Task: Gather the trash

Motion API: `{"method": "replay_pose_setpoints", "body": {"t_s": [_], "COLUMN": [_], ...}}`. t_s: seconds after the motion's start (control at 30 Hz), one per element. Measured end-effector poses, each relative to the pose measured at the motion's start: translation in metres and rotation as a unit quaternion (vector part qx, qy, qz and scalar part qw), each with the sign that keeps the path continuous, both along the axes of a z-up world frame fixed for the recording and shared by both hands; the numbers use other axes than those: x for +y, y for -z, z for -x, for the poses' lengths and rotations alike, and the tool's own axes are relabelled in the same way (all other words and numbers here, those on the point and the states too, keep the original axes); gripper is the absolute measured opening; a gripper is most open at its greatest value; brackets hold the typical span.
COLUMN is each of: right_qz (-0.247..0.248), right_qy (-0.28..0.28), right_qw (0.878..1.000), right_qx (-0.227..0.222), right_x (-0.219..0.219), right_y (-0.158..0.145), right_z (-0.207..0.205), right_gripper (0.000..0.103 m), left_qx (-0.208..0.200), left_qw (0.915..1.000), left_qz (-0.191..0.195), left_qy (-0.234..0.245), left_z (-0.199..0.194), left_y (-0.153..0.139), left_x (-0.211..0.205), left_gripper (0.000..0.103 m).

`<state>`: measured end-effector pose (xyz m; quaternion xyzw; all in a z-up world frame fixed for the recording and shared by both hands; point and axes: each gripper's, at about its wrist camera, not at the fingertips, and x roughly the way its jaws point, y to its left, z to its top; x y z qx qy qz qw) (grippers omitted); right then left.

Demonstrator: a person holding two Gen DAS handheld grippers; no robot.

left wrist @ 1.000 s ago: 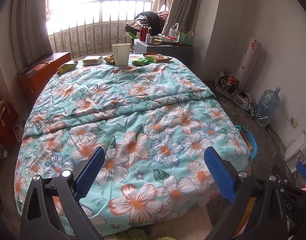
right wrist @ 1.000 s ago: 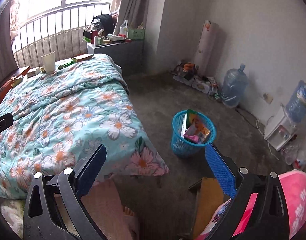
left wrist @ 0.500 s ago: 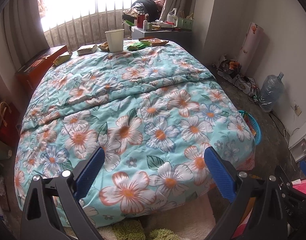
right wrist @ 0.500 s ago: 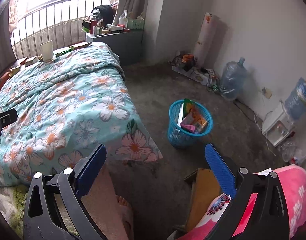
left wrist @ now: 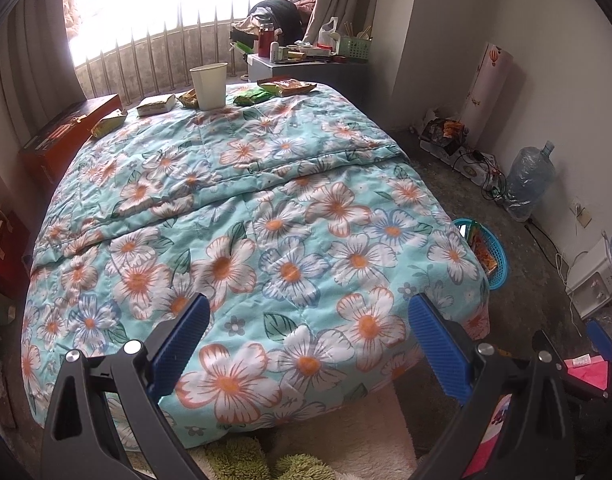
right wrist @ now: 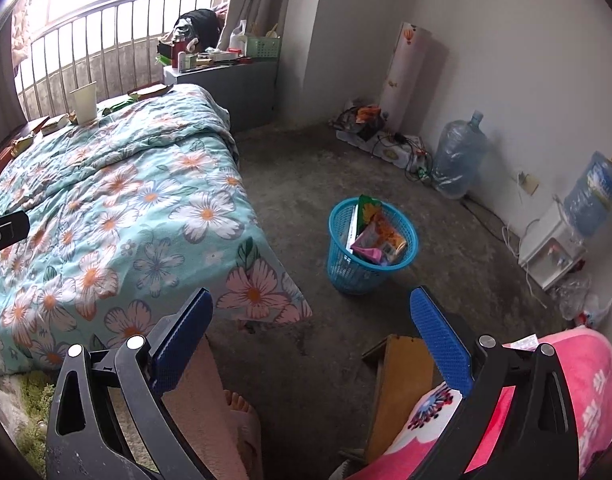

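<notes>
A white paper cup (left wrist: 209,86) and several snack wrappers, such as a green one (left wrist: 250,98) and an orange one (left wrist: 287,86), lie at the far end of the floral bed (left wrist: 242,216). The cup also shows in the right wrist view (right wrist: 84,102). A blue trash basket (right wrist: 370,240) holding wrappers stands on the floor right of the bed; its rim shows in the left wrist view (left wrist: 496,256). My left gripper (left wrist: 306,340) is open and empty over the bed's near end. My right gripper (right wrist: 312,336) is open and empty above the floor, short of the basket.
A cluttered grey side table (left wrist: 306,60) stands beyond the bed. Water jugs (right wrist: 458,156) and cables line the right wall. A red box (left wrist: 66,132) lies left of the bed. A pink blanket (right wrist: 546,400) and wooden board (right wrist: 402,380) are near right.
Both grippers have drawn back from the bed and basket and tilted down a little. Both stay open and empty.
</notes>
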<state>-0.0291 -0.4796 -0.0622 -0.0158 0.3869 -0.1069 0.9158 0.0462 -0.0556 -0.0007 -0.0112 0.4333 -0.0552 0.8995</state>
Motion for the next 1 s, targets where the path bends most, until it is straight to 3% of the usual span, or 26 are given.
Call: {"method": "replay_pose_setpoints", "body": {"t_s": [0.23,1.0], "right_qz": [-0.002,-0.004], "right_qy": [0.005,0.003], "right_qw": [1.000,1.000], "right_qx": [-0.002,-0.001], "right_x": [-0.0043,-0.0065], "right_y": [-0.0022,-0.0027], "right_z": [0.0016,0.0012], "right_gripper": [0.095,0.095], "left_qx": [-0.001,-0.002], "left_qw": [0.9998,0.9999], "left_qz": [-0.002,-0.004], "left_qy": [0.017,0.012], "left_z": [0.0031,0.0031], "left_y": [-0.0004,-0.0016], "left_x": [-0.0067,-0.0054], "left_gripper": [0.097,0.097]}}
